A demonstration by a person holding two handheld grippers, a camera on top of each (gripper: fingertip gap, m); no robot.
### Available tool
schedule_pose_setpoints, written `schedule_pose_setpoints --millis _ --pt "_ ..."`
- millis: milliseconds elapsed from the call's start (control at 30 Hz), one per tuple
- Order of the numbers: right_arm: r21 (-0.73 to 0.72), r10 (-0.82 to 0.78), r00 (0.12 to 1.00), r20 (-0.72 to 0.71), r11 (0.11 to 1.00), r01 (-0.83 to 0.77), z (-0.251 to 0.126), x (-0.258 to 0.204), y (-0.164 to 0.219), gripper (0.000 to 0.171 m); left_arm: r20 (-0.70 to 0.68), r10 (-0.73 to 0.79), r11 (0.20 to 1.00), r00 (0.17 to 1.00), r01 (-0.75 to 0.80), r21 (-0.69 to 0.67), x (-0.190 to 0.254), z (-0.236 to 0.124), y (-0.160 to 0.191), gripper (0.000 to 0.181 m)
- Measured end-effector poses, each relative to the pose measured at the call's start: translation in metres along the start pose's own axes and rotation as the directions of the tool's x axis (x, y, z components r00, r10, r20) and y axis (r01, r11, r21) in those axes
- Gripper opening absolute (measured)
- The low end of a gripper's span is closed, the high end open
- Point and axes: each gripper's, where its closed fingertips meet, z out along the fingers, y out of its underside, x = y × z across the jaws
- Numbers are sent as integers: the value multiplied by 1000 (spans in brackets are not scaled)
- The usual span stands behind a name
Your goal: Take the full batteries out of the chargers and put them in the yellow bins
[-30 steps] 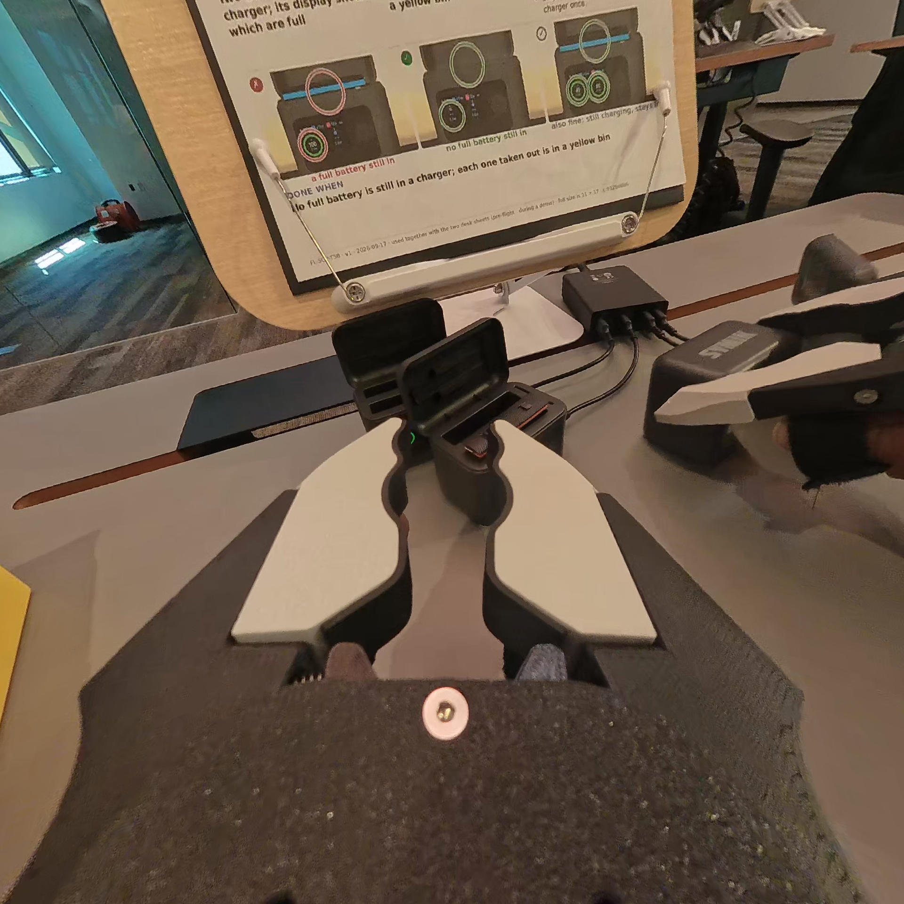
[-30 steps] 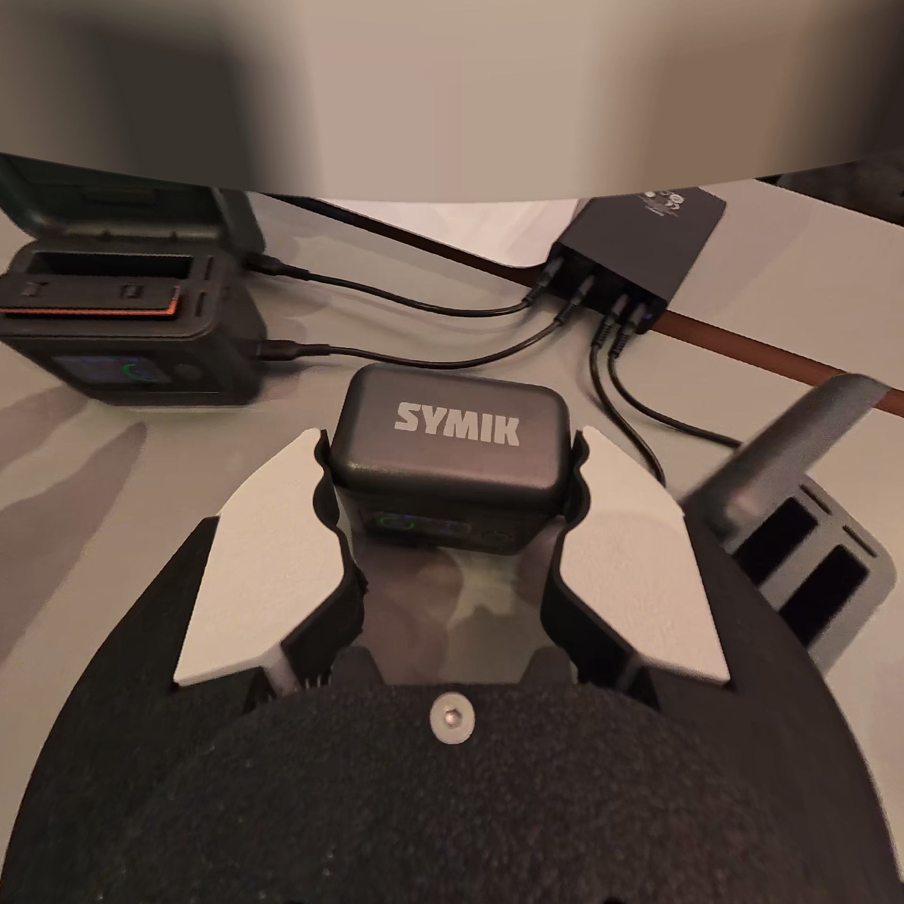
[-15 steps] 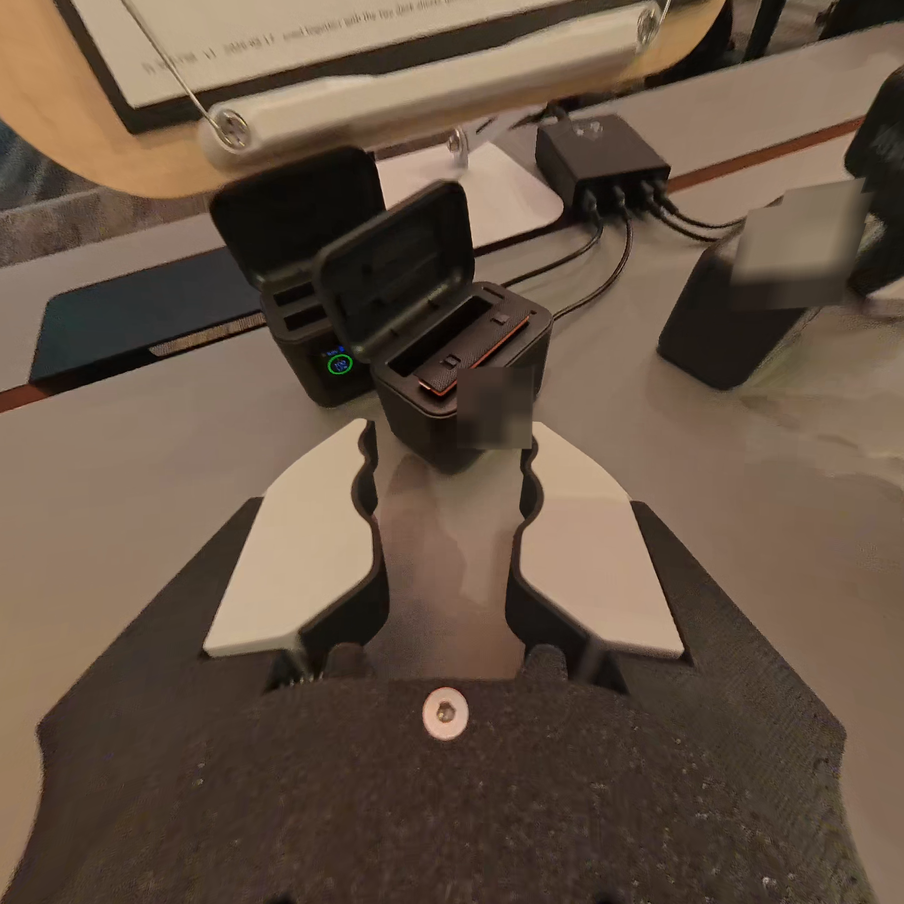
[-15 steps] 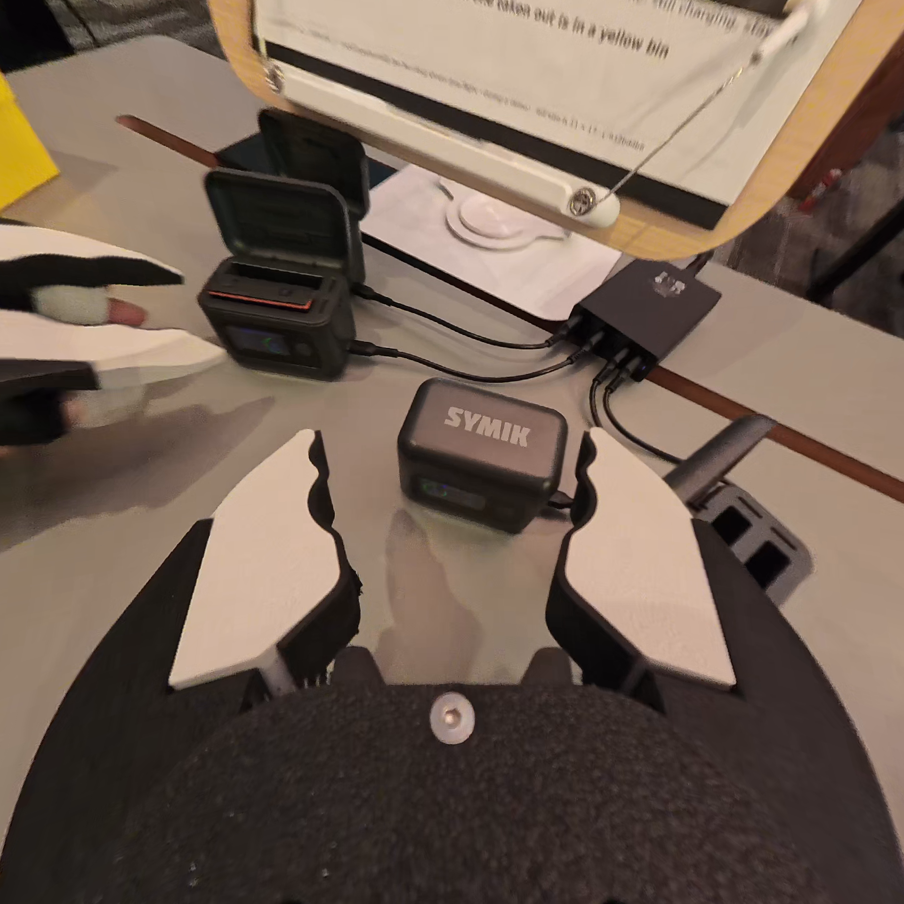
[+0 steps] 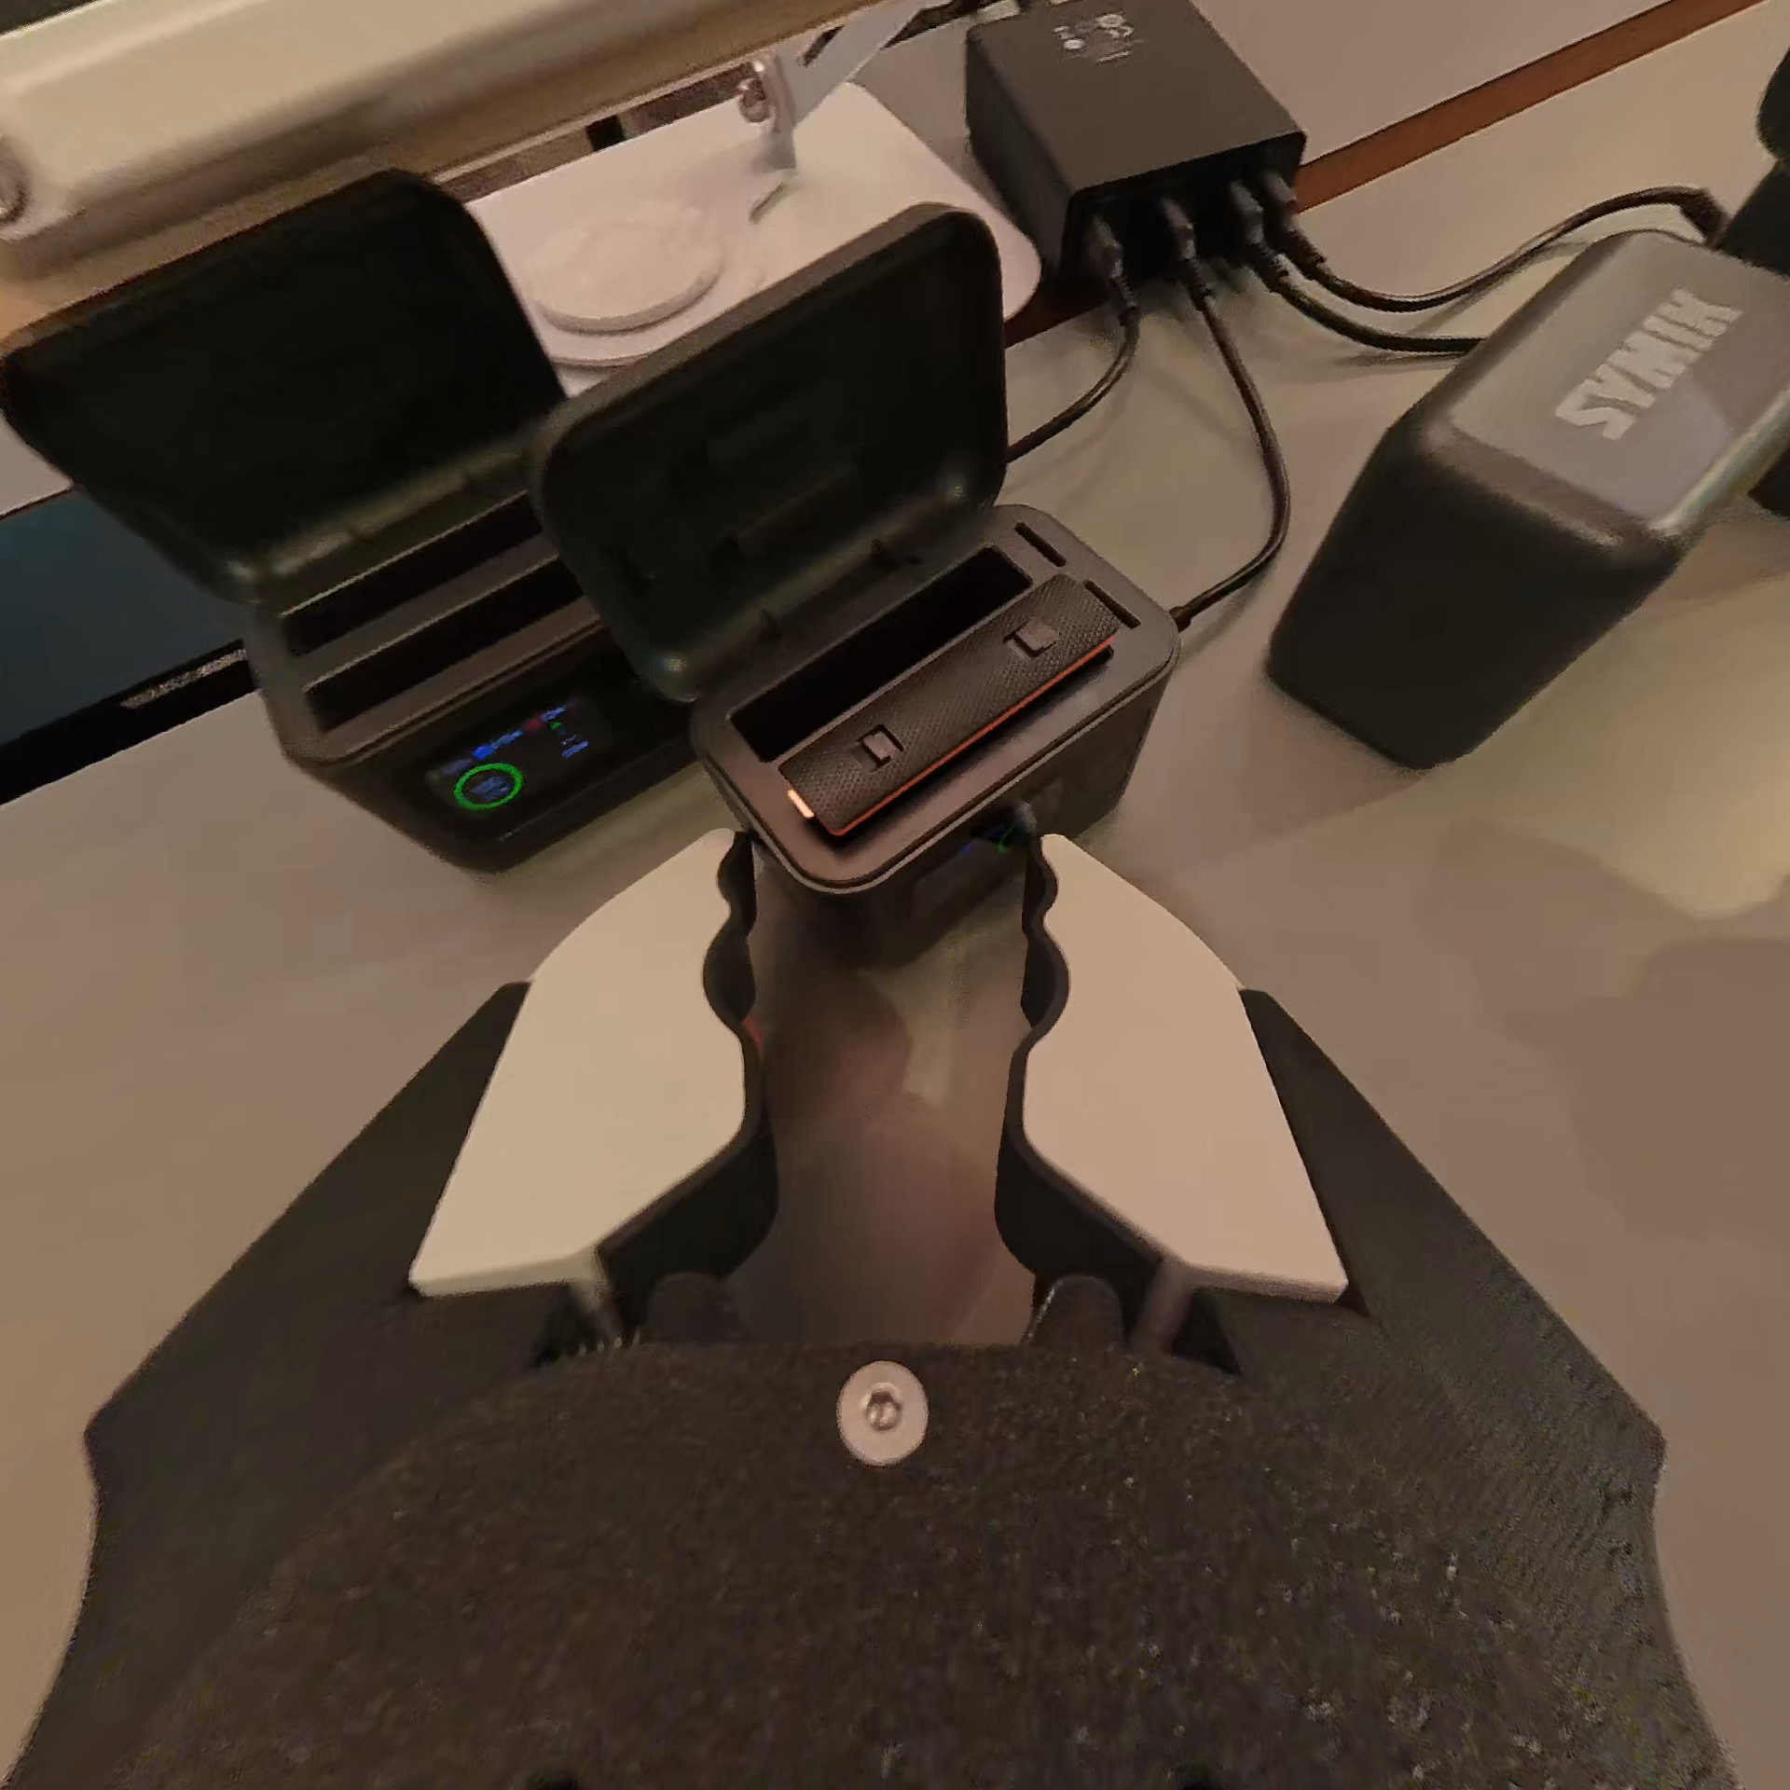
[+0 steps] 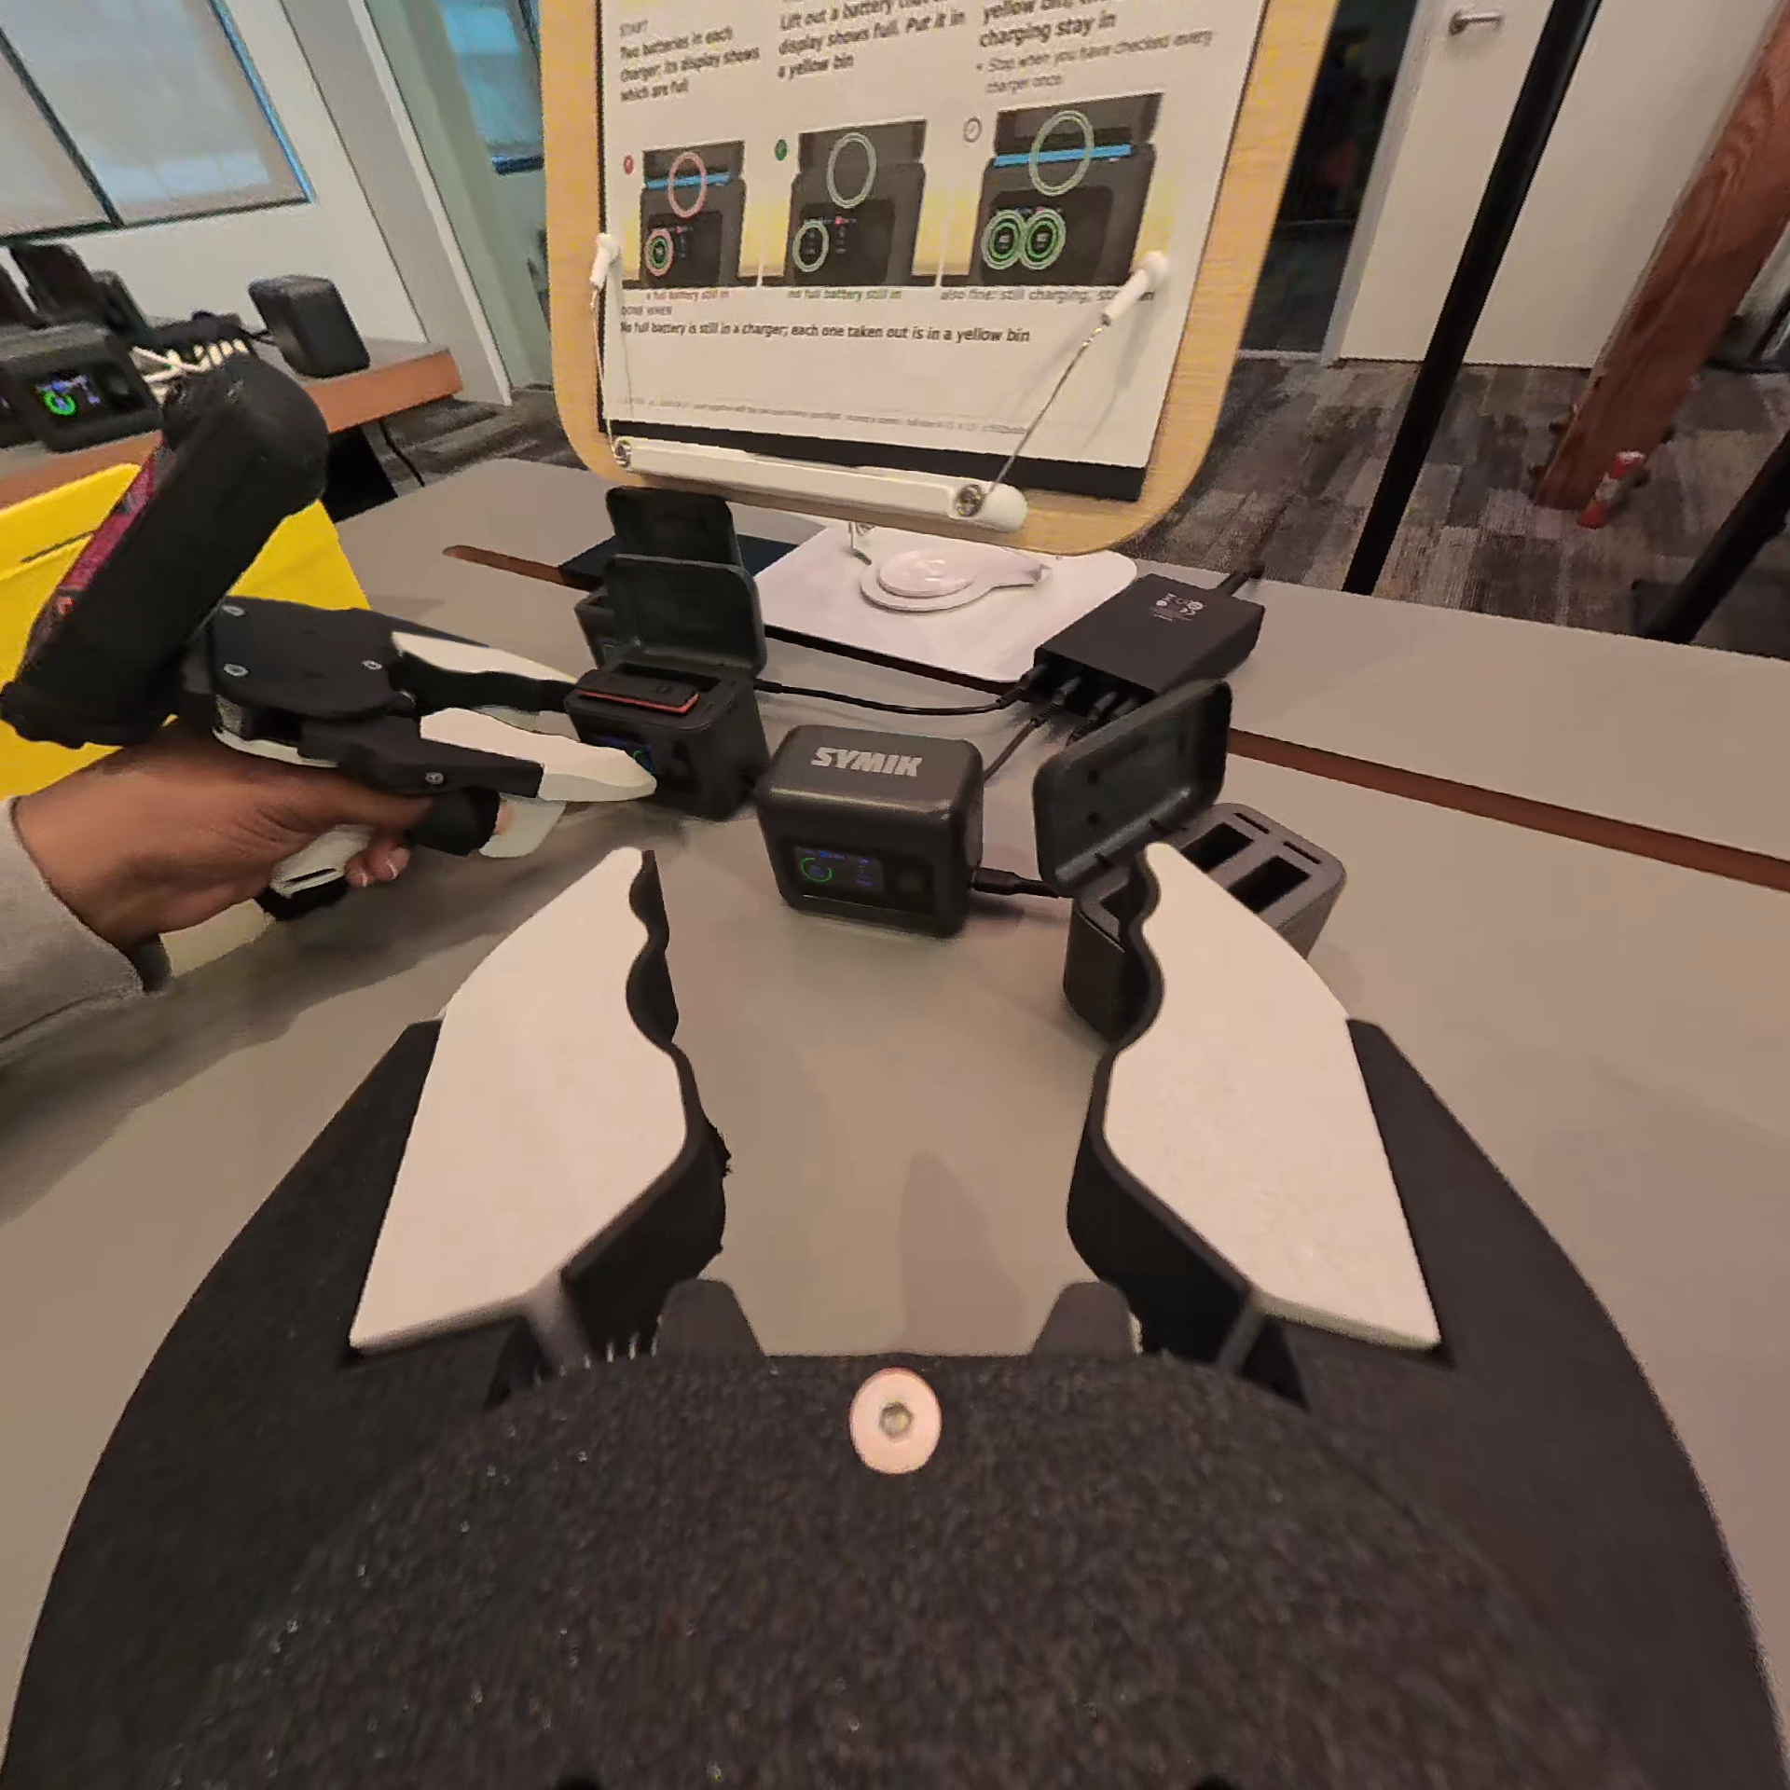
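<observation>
Grey table (image 6: 1453, 969) | carpeted office | left claw (image 5: 881, 852) spread | right claw (image 6: 896, 862) spread, empty

Black chargers (image 5: 930, 775) with green-ringed displays (image 5: 487, 783), orange-edged textured black battery (image 5: 944, 707), grey table (image 6: 1453, 969), yellow bin (image 6: 39, 581) far left.

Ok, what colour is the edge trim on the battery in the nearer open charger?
Orange-red, along the battery edge in the charger; clearest in the left wrist view.

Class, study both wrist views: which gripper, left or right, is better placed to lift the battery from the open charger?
Left. The left gripper is open, right at the open charger holding the battery. The right gripper sits farther back.
</observation>
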Motion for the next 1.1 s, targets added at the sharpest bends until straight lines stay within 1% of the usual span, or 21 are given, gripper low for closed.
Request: schedule_pose_setpoints --millis 200,500,667,900,1000,1100 --pt "6 15 1000 -8 1000 -14 -1 5 2 87 -47 79 997 996 -79 4 26 13 -11 54" --pt "4 15 1000 -10 1000 -15 0 8 5 84 -100 121 993 988 -119 20 57 28 -25 54" --pt "8 22 999 -25 1000 -22 0 14 7 83 -111 149 989 983 -146 31 68 30 -28 50" --pt "6 16 999 -30 1000 -16 1 15 10 82 -75 94 993 993 -87 84 53 14 -34 49" --pt "22 15 999 -30 1000 -14 0 14 8 81 -35 66 987 997 -61 146 42 0 -42 47" --pt "51 0 999 -49 999 3 -1 16 4 81 17 42 971 999 -45 235 30 -19 -53 40"
